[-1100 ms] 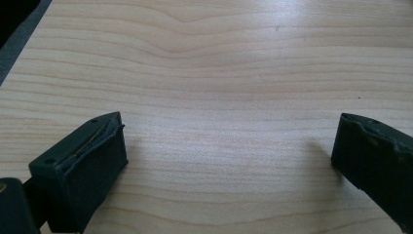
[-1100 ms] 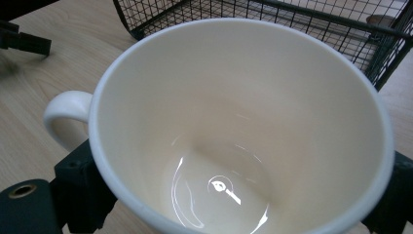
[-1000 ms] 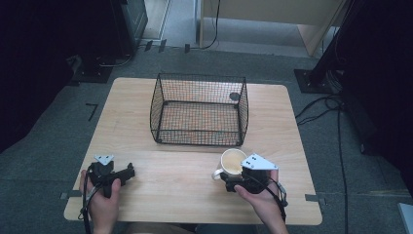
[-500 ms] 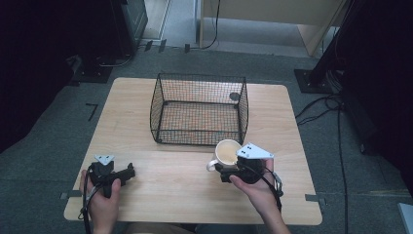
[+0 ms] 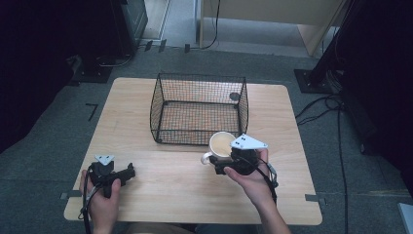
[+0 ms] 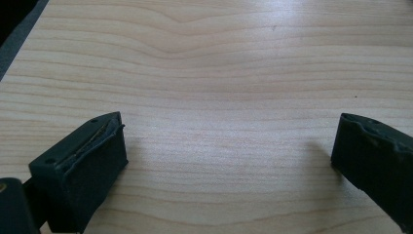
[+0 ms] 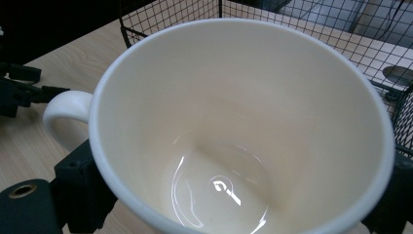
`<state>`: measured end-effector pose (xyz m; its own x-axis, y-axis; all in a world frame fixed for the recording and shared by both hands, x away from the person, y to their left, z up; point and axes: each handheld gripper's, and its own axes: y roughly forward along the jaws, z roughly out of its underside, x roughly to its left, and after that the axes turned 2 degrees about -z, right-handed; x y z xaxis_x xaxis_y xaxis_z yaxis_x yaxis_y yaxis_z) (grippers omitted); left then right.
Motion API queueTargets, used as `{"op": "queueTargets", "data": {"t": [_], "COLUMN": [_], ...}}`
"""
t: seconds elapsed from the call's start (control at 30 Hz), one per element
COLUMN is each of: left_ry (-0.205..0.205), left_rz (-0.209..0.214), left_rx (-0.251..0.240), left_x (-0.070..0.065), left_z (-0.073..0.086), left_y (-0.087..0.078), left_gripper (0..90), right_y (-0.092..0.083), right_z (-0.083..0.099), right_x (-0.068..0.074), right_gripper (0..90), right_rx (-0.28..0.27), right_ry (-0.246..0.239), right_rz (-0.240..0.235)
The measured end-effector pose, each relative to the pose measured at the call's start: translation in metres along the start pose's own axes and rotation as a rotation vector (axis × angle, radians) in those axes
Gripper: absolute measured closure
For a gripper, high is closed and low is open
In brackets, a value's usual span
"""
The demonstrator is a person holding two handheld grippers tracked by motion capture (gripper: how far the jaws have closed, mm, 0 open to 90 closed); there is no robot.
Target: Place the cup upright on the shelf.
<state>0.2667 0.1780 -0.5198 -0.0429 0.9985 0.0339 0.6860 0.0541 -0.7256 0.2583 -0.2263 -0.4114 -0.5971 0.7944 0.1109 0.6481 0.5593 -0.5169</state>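
The person's right hand [image 5: 253, 178] reaches forward from the near edge of the table [image 5: 185, 195], carrying the right gripper [image 5: 225, 163] raised above the wood, its jaws clamped on either side of a cream mug [image 5: 221, 145]. The mug sits upright, mouth up, its handle [image 5: 206, 158] pointing toward the table's left edge; the right gripper view shows a glossy, empty interior [image 7: 229, 161] with small highlights at the bottom. The mug hangs just at the near right corner of the wire basket [image 5: 198, 108], which stands toward the far edge at the table's middle, and whose mesh floor appears bare. A small dark round object [image 5: 234, 96] lies by the basket's far right corner. The left hand [image 5: 103, 197] rests near the near left corner, and the left gripper [image 5: 127, 171] lies low on the table with its jaws set wide apart over bare wood.
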Motion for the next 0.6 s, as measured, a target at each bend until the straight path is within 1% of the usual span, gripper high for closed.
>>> {"op": "queueTargets", "data": {"t": [0.2,0.6], "left_ry": [-0.001,-0.002], "left_rz": [0.000,0.000], "left_rx": [-0.001,0.000], "left_x": [0.000,0.000], "left_z": [0.000,0.000], "left_y": [0.000,0.000], "left_gripper": [0.0,0.0], "right_y": [0.000,0.005], "right_z": [-0.013,-0.032], "right_x": [0.001,-0.001], "right_gripper": [8.1,8.1], "right_rx": [-0.001,-0.011], "right_ry": [-0.016,-0.021], "right_rz": [-0.008,-0.023]}}
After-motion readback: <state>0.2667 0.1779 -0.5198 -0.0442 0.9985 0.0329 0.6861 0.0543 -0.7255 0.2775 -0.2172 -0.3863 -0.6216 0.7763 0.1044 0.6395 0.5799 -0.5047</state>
